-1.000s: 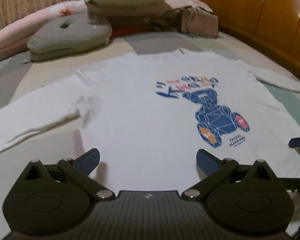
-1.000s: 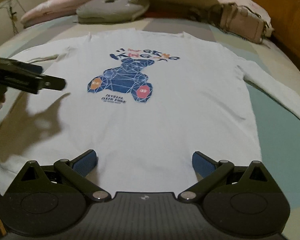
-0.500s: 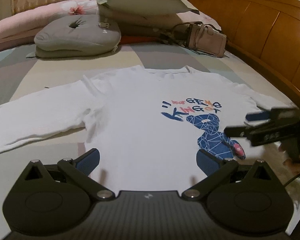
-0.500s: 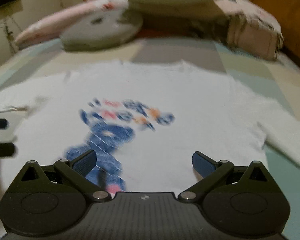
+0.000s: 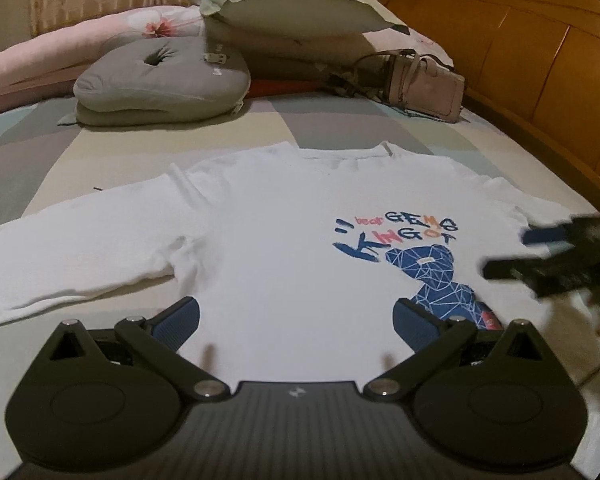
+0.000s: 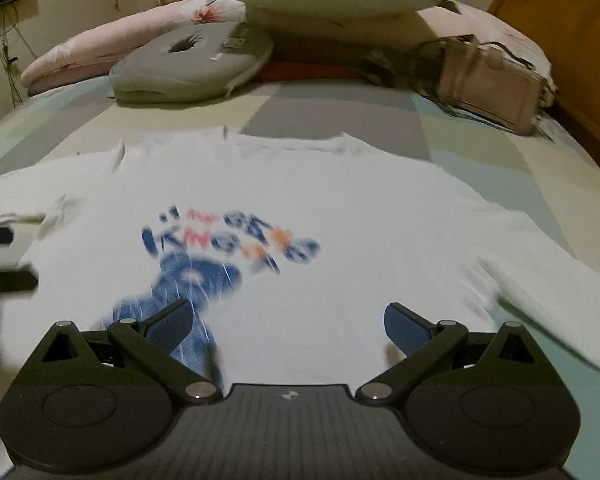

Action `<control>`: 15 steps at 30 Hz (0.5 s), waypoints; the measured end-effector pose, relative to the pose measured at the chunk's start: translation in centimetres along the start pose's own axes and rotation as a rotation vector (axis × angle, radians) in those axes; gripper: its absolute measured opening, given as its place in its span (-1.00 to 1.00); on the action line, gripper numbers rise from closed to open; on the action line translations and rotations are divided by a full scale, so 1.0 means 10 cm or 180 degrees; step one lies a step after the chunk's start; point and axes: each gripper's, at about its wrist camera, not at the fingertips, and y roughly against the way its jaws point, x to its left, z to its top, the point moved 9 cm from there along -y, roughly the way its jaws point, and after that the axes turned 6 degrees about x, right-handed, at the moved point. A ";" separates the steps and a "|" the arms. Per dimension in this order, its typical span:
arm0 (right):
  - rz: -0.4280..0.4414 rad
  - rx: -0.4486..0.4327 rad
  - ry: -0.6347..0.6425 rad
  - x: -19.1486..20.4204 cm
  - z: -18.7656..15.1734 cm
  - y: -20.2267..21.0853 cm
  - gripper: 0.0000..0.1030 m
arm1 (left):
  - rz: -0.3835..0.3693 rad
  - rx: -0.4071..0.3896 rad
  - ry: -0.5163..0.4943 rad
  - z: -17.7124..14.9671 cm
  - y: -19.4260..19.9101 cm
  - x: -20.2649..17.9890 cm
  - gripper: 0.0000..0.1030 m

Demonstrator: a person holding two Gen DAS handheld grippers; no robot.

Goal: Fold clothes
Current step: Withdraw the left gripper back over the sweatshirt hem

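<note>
- Bed [image 5: 100,148], patchwork cover in grey, beige and pale green blocks; under and ahead of both tongs.
- Wooden headboard [image 5: 540,64], orange-brown panels; far right of the left tongs, upper right corner for the right tongs.
- White long-sleeved shirt [image 5: 284,240], spread flat and face up on the bed, directly ahead of and beneath both tongs; collar at the far end, both sleeves stretched outward; lower hem hidden behind the tong bodies.
- Large pale pillow [image 5: 292,4], atop the stack well beyond the shirt collar.
- Pink floral pillow [image 5: 100,36], far ahead, left of the stack.
- Grey dimpled cushion [image 5: 160,80], far ahead and left of centre, past the collar.
- Beige handbag [image 5: 424,88], far ahead and to the right, near the headboard.
- Blue bear print with lettering [image 5: 428,264], on the shirt chest; right of centre for the left tongs, left of centre and blurred for the right tongs; lower part hidden.
- Left tongs [image 5: 296,320], jaws spread wide, nothing between them, over the lower half of the shirt.
- Right tongs [image 6: 288,320], jaws spread wide, nothing held, over the lower half of the shirt; also seen blurred at the right edge of the left view.
</note>
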 end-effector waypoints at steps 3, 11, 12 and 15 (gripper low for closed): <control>-0.0014 0.0127 0.0040 0.12 0.09 -0.31 1.00 | 0.0035 0.0007 -0.0027 0.00 -0.02 0.01 0.98; -0.0069 0.0304 0.0006 0.10 -0.19 -0.23 1.00 | -0.0036 0.0029 0.0005 0.01 -0.03 0.05 0.98; -0.0041 0.0309 0.0005 0.08 -0.23 -0.18 1.00 | -0.0036 0.0032 0.0001 0.01 -0.04 0.04 0.98; 0.0093 0.0359 -0.0046 -0.02 -0.29 0.02 1.00 | -0.0034 0.0031 -0.0022 0.01 -0.03 0.02 0.98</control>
